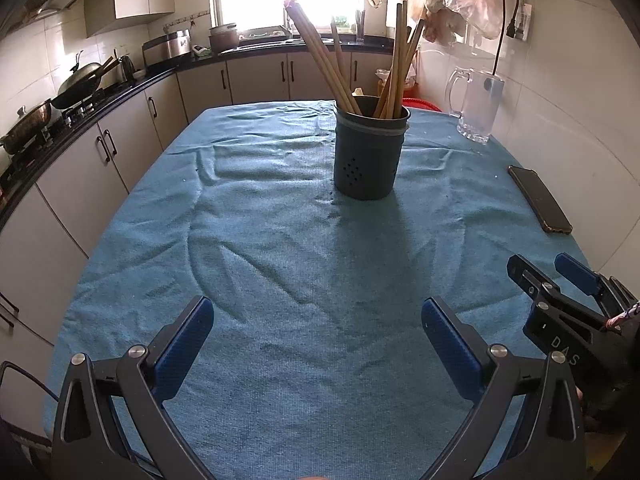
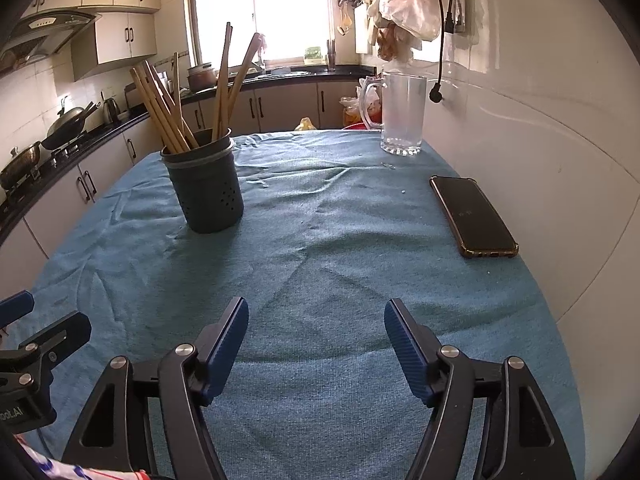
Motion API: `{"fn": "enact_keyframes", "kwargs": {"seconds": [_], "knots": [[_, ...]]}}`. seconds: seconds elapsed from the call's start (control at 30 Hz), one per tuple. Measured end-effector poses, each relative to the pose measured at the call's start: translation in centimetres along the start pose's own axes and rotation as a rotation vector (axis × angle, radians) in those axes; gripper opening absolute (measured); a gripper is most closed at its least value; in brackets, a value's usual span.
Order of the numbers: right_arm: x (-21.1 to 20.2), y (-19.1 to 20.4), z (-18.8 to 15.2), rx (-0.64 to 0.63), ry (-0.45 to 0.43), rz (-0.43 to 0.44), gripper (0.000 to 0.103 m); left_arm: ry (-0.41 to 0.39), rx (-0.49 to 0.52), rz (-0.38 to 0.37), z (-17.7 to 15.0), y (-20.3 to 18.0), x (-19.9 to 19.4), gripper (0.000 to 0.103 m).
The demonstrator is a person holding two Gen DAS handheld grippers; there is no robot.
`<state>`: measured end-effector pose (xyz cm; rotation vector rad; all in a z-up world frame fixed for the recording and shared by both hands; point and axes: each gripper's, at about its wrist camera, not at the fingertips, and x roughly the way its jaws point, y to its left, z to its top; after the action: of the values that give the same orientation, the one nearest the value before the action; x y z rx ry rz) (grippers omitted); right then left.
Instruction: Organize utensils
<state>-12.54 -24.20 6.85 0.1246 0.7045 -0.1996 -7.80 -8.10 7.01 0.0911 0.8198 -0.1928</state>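
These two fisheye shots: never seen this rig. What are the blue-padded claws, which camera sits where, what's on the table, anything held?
There is no robot arm here. A person carries a two-finger gripper in each hand, and each one has a fisheye camera looking forward along its fingers.

The left wrist view shows the left gripper at the bottom, with the other gripper poking in at the lower right. The right wrist view shows the right gripper the same way.

Both stand open over the blue cloth covering the table, and neither holds anything.

On the cloth: a dark utensil holder with wooden chopsticks standing in it, an empty glass mug near the wall, and a phone lying flat, screen dark. No loose utensils show on the cloth.

Behind is a kitchen counter with pans.
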Motion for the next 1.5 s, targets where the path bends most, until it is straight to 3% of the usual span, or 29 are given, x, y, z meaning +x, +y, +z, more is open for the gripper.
{"fn": "enact_keyframes", "kwargs": {"seconds": [1.03,1.5], "knots": [[-0.1,0.4,0.2,-0.011,0.001,-0.006,0.077,-0.007,-0.005,0.018,-0.2,0.3,-0.2,0.103],[-0.8,0.3,0.8,-0.014,-0.044,0.0,0.078,-0.087,0.003,-0.01,0.2,0.2,-1.5,0.103]]}}
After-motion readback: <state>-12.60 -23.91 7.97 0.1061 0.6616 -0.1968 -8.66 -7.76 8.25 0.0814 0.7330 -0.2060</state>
